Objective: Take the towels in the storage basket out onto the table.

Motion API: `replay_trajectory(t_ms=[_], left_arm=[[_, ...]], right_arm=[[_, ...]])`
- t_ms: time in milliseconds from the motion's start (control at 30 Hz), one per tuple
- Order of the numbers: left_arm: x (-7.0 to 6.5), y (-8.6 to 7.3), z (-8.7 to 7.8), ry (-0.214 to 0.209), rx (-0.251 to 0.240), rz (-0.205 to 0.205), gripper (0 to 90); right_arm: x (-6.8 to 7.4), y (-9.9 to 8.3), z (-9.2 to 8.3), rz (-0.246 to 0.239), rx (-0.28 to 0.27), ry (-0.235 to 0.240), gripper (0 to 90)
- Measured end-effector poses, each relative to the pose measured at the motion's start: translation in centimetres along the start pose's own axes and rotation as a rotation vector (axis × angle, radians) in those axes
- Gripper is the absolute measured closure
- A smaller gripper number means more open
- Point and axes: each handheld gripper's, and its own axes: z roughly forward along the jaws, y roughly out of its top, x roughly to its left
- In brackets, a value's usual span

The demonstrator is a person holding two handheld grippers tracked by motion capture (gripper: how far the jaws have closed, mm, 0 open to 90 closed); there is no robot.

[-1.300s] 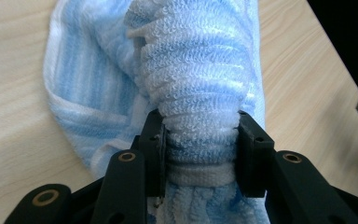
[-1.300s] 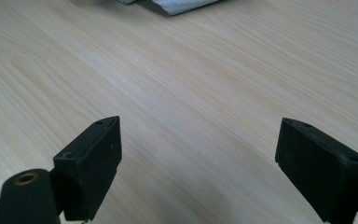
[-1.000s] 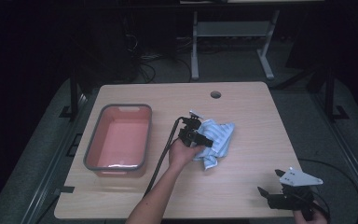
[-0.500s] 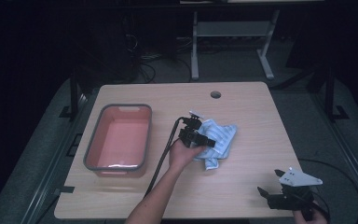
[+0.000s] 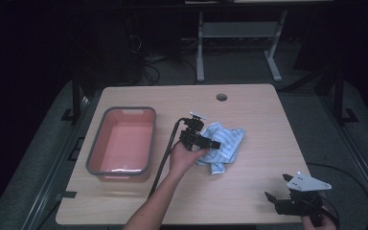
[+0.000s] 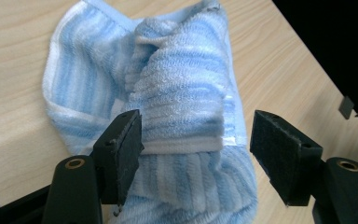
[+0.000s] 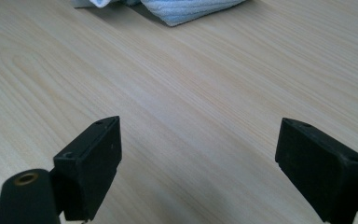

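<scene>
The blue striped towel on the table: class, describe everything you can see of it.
The towel is soft terry cloth with light blue and white stripes and a pale hemmed edge. It lies crumpled and loosely folded on the wooden table, near the middle, to the right of the pink tub. The left gripper sits over its near end; its jaws have just been opening, the cloth bunched between them, one pad touching the fabric, the other clear of it.

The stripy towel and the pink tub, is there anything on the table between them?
Nothing lies on the bare table between the towel and the tub; just the left gripper at the towel, its cable trailing across that gap.
</scene>
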Motion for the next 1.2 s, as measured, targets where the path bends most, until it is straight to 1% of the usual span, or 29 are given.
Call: replay_trajectory(t_ms=[67, 167, 200, 267, 333, 367, 433, 533, 633, 767, 833, 1033, 1133, 1200], left_arm=[[0.0, 0.0, -0.5, 0.001, -0.005, 0.011, 32.5], [0.0, 0.0, -1.0, 0.014, -0.011, 0.016, 31.9], [0.0, -0.1, -1.2, 0.012, -0.016, 0.012, 31.1], [0.0, -0.2, -1.5, 0.005, -0.016, 0.02, 30.9], [-0.1, -0.4, -1.7, 0.007, -0.009, 0.027, 30.5], [-0.1, -0.4, -1.7, 0.004, -0.006, 0.032, 30.6], [-0.2, -0.6, -1.7, 0.006, 0.002, 0.035, 30.4], [-0.3, -0.9, -1.9, -0.001, -0.006, 0.04, 30.3], [-0.4, -1.3, -2.1, 0.0, -0.005, 0.043, 30.3], [-0.4, -1.7, -2.6, 0.004, -0.009, 0.058, 30.5], [-0.2, -1.9, -2.8, -0.002, -0.012, 0.049, 30.4], [0.3, -2.6, -3.3, 0.0, -0.015, 0.047, 30.3], [0.3, -3.0, -3.6, -0.013, -0.025, 0.045, 30.1], [0.3, -3.3, -3.9, -0.035, -0.035, 0.029, 30.1]], right_arm=[[0.0, 0.0, 0.0, 0.002, -0.001, -0.001, 13.8], [0.0, 0.0, 0.0, 0.001, -0.001, -0.001, 13.8], [0.0, 0.0, 0.0, 0.001, 0.0, -0.001, 13.8], [0.0, 0.0, 0.0, 0.002, 0.0, 0.0, 13.8], [-0.1, 0.0, 0.1, -0.001, -0.001, -0.002, 13.8], [-0.1, 0.0, 0.1, 0.007, 0.002, -0.004, 13.8], [-0.3, 0.0, 0.1, 0.009, 0.003, -0.002, 13.8], [-0.2, 0.0, -0.2, 0.009, 0.002, -0.012, 13.8], [-0.4, -0.2, -0.2, 0.02, 0.002, -0.011, 13.8], [-0.4, -0.1, -0.1, 0.016, 0.003, -0.015, 13.8], [-0.4, -0.1, -0.1, 0.015, 0.002, -0.017, 13.8], [-0.2, 0.0, 0.1, 0.018, 0.01, -0.01, 13.8], [-0.3, -0.1, 0.0, 0.017, 0.008, -0.012, 13.8], [-0.3, -0.1, 0.0, 0.015, 0.008, -0.012, 13.8]])
